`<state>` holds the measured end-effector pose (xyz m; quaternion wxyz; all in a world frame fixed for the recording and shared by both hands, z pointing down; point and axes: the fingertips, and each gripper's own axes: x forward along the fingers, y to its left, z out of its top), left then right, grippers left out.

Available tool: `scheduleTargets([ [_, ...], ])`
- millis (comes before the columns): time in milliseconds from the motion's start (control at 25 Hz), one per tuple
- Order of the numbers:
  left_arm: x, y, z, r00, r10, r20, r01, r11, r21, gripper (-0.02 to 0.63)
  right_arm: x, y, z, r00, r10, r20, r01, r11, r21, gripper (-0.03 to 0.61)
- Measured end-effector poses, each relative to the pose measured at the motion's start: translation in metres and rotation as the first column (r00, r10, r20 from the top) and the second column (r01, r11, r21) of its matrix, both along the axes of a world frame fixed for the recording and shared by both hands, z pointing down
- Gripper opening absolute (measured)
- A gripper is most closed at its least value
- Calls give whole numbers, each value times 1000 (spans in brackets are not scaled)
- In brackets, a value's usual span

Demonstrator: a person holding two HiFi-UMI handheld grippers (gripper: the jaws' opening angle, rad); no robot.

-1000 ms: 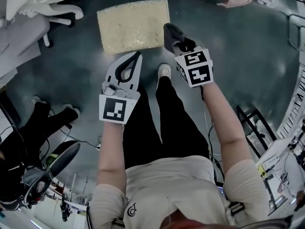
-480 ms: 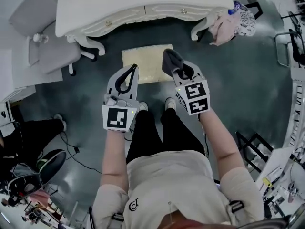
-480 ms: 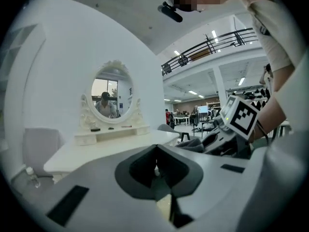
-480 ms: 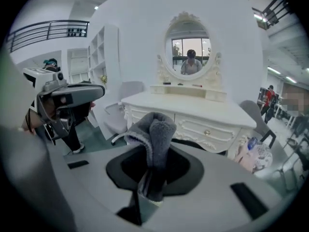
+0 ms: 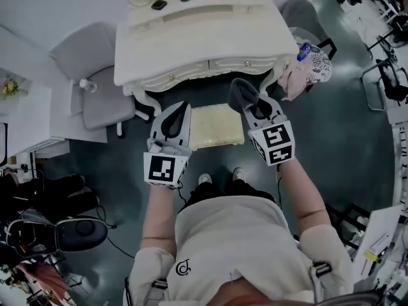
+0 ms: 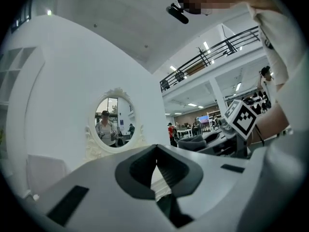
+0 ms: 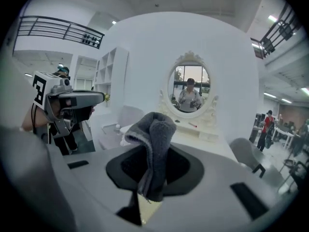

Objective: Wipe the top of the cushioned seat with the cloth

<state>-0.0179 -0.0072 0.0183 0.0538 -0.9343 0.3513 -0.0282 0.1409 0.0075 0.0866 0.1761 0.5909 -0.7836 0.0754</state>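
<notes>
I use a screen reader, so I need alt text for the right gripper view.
The right claw is shut on a dark grey cloth that sticks up between its jaws. Beyond stand a white dressing table with an oval mirror, and the left claw at the left edge.

From the head view the cushioned seat (image 5: 215, 125) shows only between the tools: the left tool (image 5: 182, 108) covers its left edge, the right tool (image 5: 250, 106) its right corner. The cloth (image 7: 153, 144) loses its lower end between the right tool's jaws. Beyond the tools, small things (image 5: 159, 4) on the counter (image 5: 204, 40) are too small to tell.
</notes>
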Motion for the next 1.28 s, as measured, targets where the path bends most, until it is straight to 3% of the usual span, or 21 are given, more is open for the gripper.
scheduleTargets([
  [360, -8, 0, -66, 1000, 9, -8, -8, 998, 66, 12, 4, 2, -75, 1000, 11, 18, -14, 985, 169, 77],
  [560, -13, -1, -72, 1000, 12, -10, -11, 998, 66, 12, 3, -4, -92, 1000, 16, 20, -20, 971, 238, 75],
  [1280, -10, -3, -61, 1000, 9, 10, -10, 998, 56, 12, -2, -10, -84, 999, -32, 21, 25, 967, 252, 64],
])
